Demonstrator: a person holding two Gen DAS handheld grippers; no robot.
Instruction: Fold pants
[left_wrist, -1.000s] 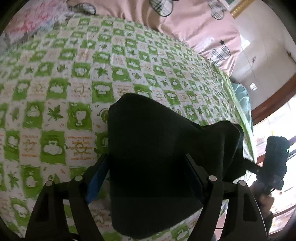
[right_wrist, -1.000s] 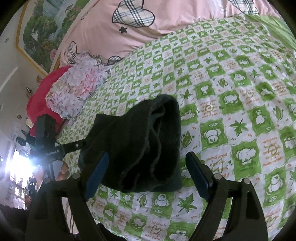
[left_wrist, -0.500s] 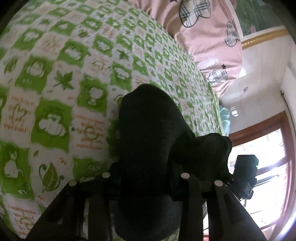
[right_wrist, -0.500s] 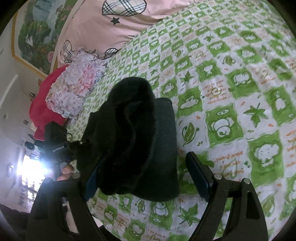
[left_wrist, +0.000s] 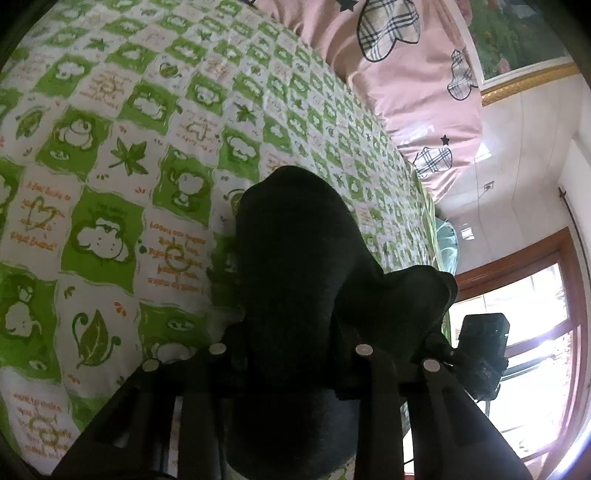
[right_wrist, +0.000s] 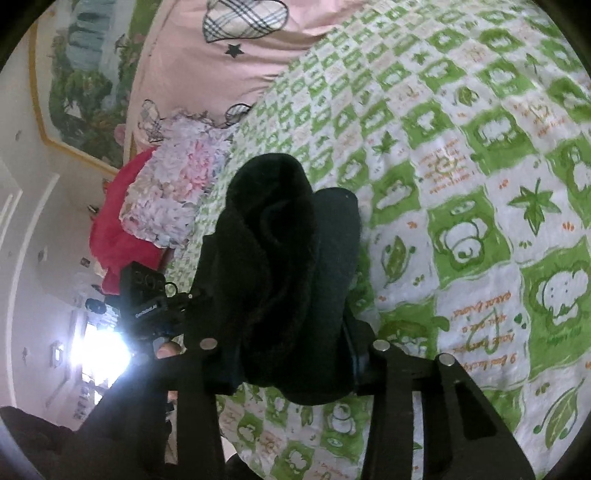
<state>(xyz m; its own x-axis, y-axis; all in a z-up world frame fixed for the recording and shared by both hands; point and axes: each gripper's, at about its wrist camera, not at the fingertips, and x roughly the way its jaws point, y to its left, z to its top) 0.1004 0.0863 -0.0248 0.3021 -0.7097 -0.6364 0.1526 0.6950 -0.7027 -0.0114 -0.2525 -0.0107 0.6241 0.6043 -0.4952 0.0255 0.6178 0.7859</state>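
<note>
The black pants (left_wrist: 295, 240) lie in a thick folded bundle on the green-and-white checked bed sheet (left_wrist: 110, 147). My left gripper (left_wrist: 291, 332) has its jaws closing on the bundle's near end, and the pads press into the cloth. In the right wrist view the pants (right_wrist: 273, 221) show rolled layers. There my right gripper (right_wrist: 286, 350) is also closing, its fingers squeezing the other end. The cloth hides the fingertips of both grippers.
A pink quilt (left_wrist: 406, 74) with plaid hearts lies at the head of the bed. A floral pillow (right_wrist: 173, 184) and a red cloth (right_wrist: 118, 229) sit at the bed's far corner. The bed edge and a bright window (left_wrist: 535, 332) are beside the bundle.
Both grippers went from wide open around the pants to closed on them, the left first and then the right. Both sank a little and tilted, and the bundle bunched up narrower.
</note>
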